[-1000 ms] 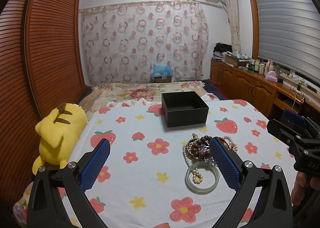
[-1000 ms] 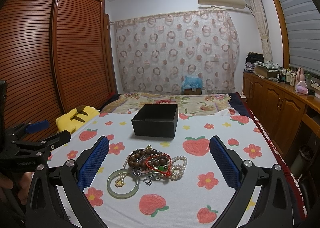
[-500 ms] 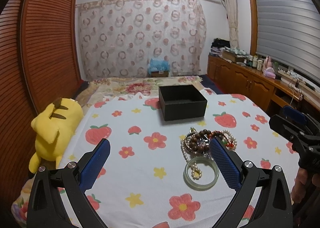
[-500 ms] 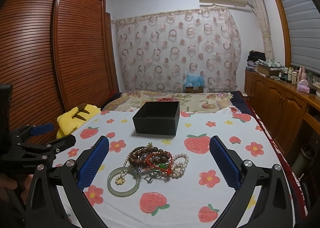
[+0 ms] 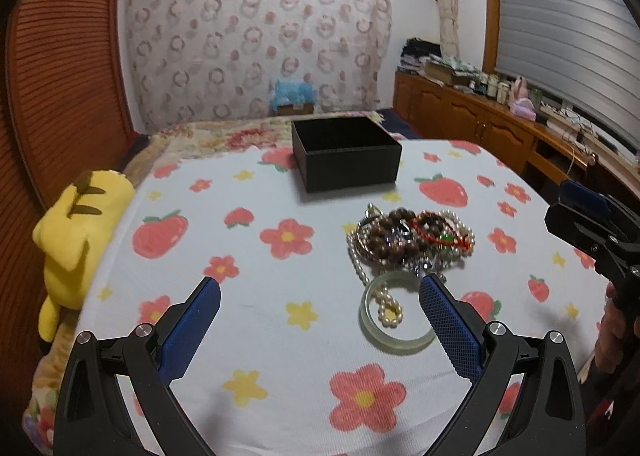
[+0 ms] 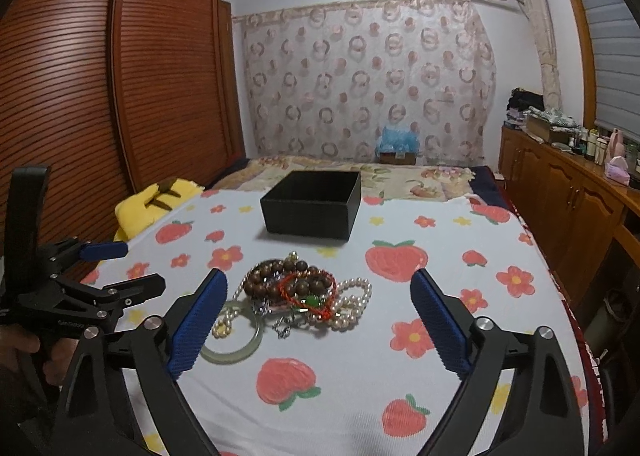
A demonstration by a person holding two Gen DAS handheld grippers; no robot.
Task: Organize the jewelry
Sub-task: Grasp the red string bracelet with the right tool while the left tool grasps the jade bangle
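The right gripper is being narrowed around the jewelry pile, nothing grasped; the left gripper is held released for the jade bangle

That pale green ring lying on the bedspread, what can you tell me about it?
The pale green bangle looks like translucent jade or glass: a smooth, thick, plain round hoop. It lies flat on the strawberry-and-flower bedspread, at the near edge of the tangled jewelry pile. A loop of the pearl strand trails across its rim and rests inside the ring. No gripper touches it; the left gripper's right-hand finger partly hides one side of it in the left wrist view.
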